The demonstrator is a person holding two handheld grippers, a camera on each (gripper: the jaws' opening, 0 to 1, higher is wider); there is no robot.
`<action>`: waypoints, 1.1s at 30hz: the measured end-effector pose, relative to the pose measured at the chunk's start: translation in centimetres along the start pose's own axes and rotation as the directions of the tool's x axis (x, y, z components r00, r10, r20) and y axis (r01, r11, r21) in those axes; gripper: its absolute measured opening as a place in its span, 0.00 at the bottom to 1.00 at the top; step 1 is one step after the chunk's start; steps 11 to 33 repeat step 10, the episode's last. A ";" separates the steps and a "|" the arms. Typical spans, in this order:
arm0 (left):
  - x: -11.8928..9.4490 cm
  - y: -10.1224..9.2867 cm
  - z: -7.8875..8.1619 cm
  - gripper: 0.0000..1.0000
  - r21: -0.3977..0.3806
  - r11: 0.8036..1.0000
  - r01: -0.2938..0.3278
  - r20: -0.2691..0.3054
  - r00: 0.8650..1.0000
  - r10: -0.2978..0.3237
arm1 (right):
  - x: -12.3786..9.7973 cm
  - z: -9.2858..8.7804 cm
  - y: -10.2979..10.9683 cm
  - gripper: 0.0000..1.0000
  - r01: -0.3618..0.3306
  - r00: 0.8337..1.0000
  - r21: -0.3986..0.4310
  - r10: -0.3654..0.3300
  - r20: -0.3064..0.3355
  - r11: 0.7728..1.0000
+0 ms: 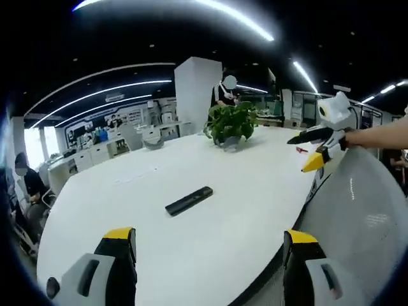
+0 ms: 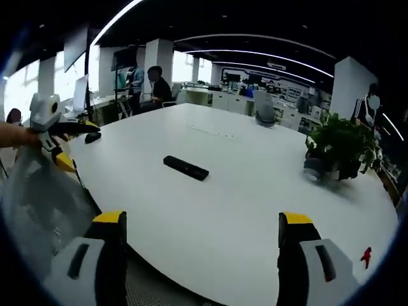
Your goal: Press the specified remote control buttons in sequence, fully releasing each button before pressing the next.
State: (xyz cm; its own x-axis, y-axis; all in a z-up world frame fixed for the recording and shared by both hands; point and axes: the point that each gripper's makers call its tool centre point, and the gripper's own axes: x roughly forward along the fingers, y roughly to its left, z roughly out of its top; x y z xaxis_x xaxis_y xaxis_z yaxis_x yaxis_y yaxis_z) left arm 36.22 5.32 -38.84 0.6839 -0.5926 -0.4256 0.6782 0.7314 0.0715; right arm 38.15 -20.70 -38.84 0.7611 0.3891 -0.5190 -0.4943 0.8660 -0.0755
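A black remote control (image 1: pixel 189 201) (image 2: pixel 185 167) lies flat near the middle of the white oval table (image 1: pixel 242 191) (image 2: pixel 242 191). My left gripper (image 1: pixel 207 245) stands open at the table's near edge, well short of the remote, with nothing between its yellow-tipped fingers (image 1: pixel 118 245). My right gripper (image 2: pixel 201 239) is open too, hanging over the opposite edge and just as far from the remote. Each gripper shows in the other's view, held by a hand off the table's side: the right gripper (image 1: pixel 305 152) and the left gripper (image 2: pixel 80 145), both with jaws apart.
A potted green plant (image 1: pixel 231 124) (image 2: pixel 341 150) stands on the table beyond the remote. A grey mesh chair back (image 1: pixel 363 210) (image 2: pixel 38 210) rises at the table's edge. A dark mouse-like thing (image 2: pixel 93 136) and a small red item (image 2: pixel 366 257) lie near the rim. People sit and stand at desks behind.
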 end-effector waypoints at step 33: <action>0.1 0.8 -0.4 1.00 0.025 0.999 -0.047 -0.027 0.998 0.047 | -0.6 0.5 -1.0 1.00 0.041 0.999 0.032 -0.042 0.033 0.999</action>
